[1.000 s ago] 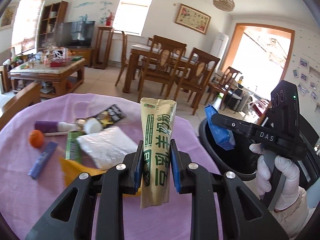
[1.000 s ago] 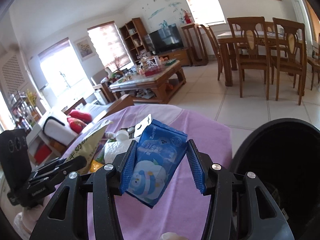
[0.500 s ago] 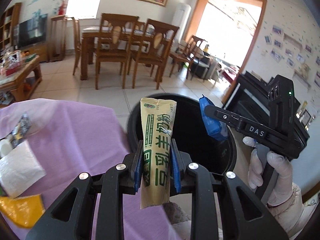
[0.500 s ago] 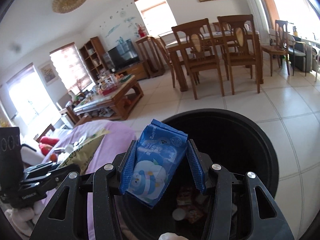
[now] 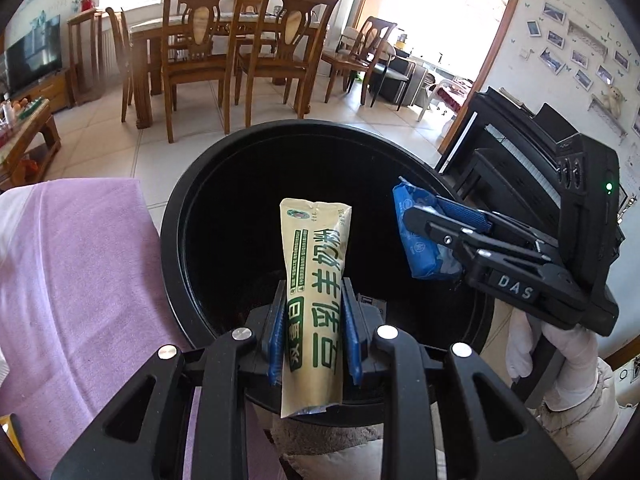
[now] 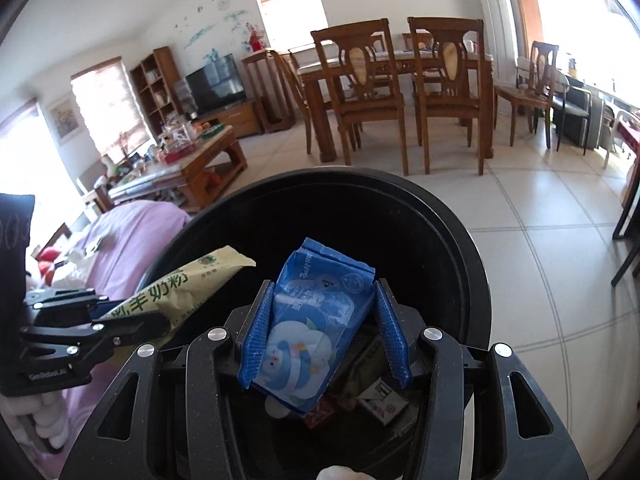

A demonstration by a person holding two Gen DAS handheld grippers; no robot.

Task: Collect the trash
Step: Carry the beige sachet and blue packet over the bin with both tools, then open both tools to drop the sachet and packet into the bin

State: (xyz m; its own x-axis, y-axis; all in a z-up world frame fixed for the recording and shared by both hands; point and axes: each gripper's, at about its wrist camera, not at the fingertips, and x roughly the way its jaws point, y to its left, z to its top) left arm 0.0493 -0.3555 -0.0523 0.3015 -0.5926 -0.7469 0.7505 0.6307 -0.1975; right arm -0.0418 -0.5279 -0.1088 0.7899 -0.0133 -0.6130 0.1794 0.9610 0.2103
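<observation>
Two pieces of trash, one per gripper, and I'm holding both over the one round black plastic bin [image 5: 176, 240]. My left gripper [image 5: 316, 334] is pinching a long beige sachet with green print [image 5: 316, 280], its blue pads pressed on both sides, top end standing over the bin's mouth. My right gripper [image 6: 324, 336] is clamping a blue plastic wipes packet with a cartoon bear [image 6: 312, 332], tilted, also above the opening. Several discarded wrappers [image 6: 376, 396] are lying in the bin's bottom. One purple tablecloth [image 5: 80, 280] is sitting just beside the rim.
</observation>
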